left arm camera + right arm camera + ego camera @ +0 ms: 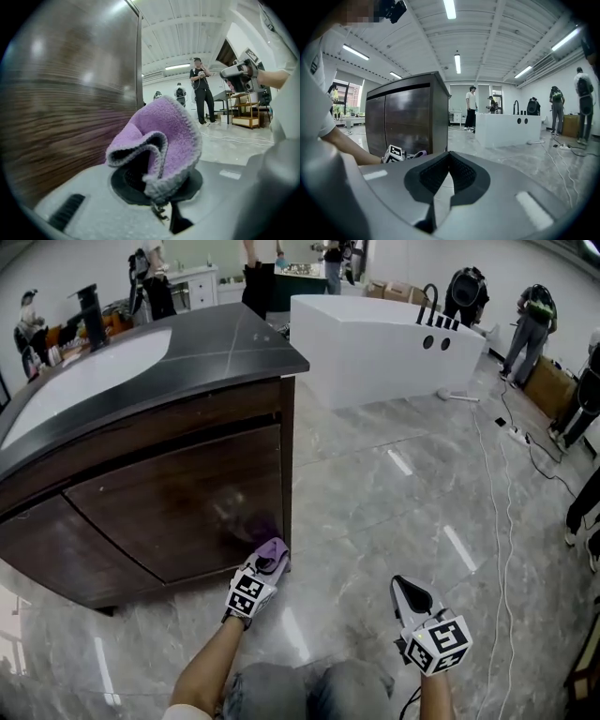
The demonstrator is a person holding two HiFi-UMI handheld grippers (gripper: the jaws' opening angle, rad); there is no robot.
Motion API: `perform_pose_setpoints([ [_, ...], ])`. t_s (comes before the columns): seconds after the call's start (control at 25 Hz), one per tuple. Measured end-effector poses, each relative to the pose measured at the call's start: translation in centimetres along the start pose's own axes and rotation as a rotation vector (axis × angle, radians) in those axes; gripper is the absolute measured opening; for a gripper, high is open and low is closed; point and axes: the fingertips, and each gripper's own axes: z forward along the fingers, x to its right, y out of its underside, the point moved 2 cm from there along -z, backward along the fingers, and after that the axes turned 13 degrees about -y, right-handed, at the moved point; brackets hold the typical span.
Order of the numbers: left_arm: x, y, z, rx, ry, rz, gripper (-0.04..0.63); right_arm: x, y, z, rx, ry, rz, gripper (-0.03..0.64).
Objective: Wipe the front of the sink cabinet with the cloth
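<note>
the left gripper (266, 563), low in the centre of the head view, has its jaws clamped on the purple cloth (165, 140). the cloth sits just beside the lower right part of the dark wooden cabinet front (169, 502); contact is unclear. the cloth looks soft, light and floppy, bunched in a fold above the jaws, so a deep pinch should hold it. the right gripper (410, 594), at lower right, is closed on nothing. the panel's right edge is near, and the marble floor (403, 493) beyond gives open room.
</note>
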Motion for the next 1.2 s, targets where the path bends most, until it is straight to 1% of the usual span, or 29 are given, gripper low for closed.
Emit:
perform_pose_setpoints([
  [0.2,2.3,-2.5,2.6,0.024,0.04,0.005,0.051,0.9,0.4,-1.4,-0.007,0.03,0.009,0.006],
  [0.36,3.5,-4.4,2.8,0.053,0.062,0.001,0.049,1.0,-0.2,-1.7,-0.006,0.028,-0.007,0.006],
  [0.52,3.7,-7.2,0.8,0.096,0.069,0.033,0.05,0.2,-1.6,-0.8,0.023,-0.005,-0.023,0.006],
  [0.76,3.0,-14.4,-5.1,0.208,0.075,0.075,0.049,-2.8,-4.5,1.8,0.049,-0.096,-0.044,0.006],
  [0.84,2.0,-16.3,-7.3,0.226,0.065,0.074,0.049,-4.0,-5.9,3.0,0.056,-0.133,-0.059,0.006],
  [0.96,-0.3,-18.4,-11.0,0.24,0.032,0.031,0.049,-6.1,-8.3,5.3,0.075,-0.201,-0.082,0.006],
  [1.2,-5.4,-21.6,-19.0,0.247,-0.11,0.02,0.048,-11.0,-13.3,8.7,0.095,-0.331,-0.132,0.007],
])
